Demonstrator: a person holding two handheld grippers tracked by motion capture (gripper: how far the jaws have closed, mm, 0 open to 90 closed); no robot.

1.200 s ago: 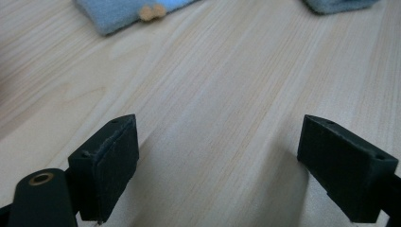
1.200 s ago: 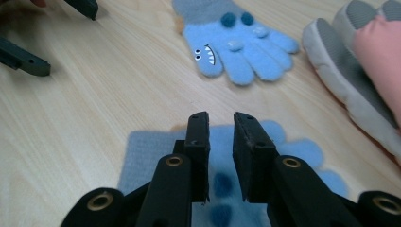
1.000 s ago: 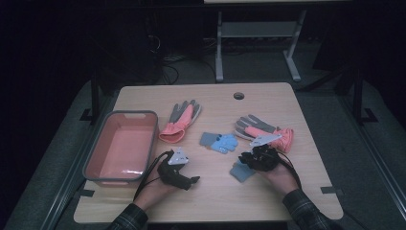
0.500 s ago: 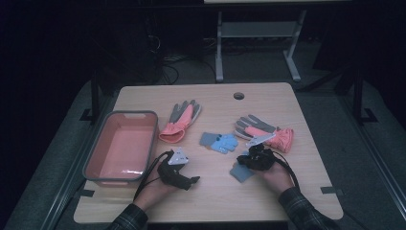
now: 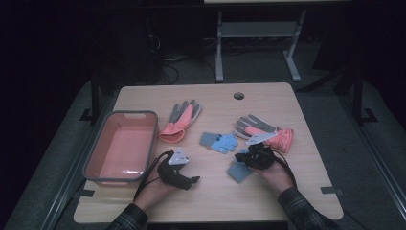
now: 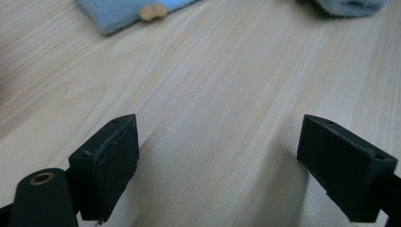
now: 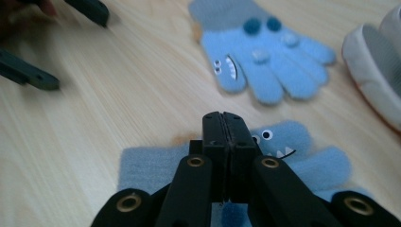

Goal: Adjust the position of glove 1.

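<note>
The right gripper (image 5: 246, 158) sits over a blue glove (image 5: 238, 170) near the table's (image 5: 268, 201) front edge, right of centre. In the right gripper view its jaws are pressed together above the near blue glove (image 7: 293, 156), which lies flat with a cartoon face on it; whether any fabric is pinched between the jaws cannot be told. A second blue glove (image 7: 262, 59) lies flat just beyond, palm spread, with a grey cuff and small pom-poms. In the high view this second glove (image 5: 219, 142) rests at the table's centre.

The left gripper (image 5: 184, 179) rests low on the table near the front edge, left of centre, beside the pink bin (image 5: 95, 160). In the left gripper view its jaws stand wide apart over bare wood, holding nothing.

Two pink-and-grey work gloves lie farther back: one (image 5: 181, 120) next to the bin, the other (image 5: 265, 132) just behind the right gripper.
</note>
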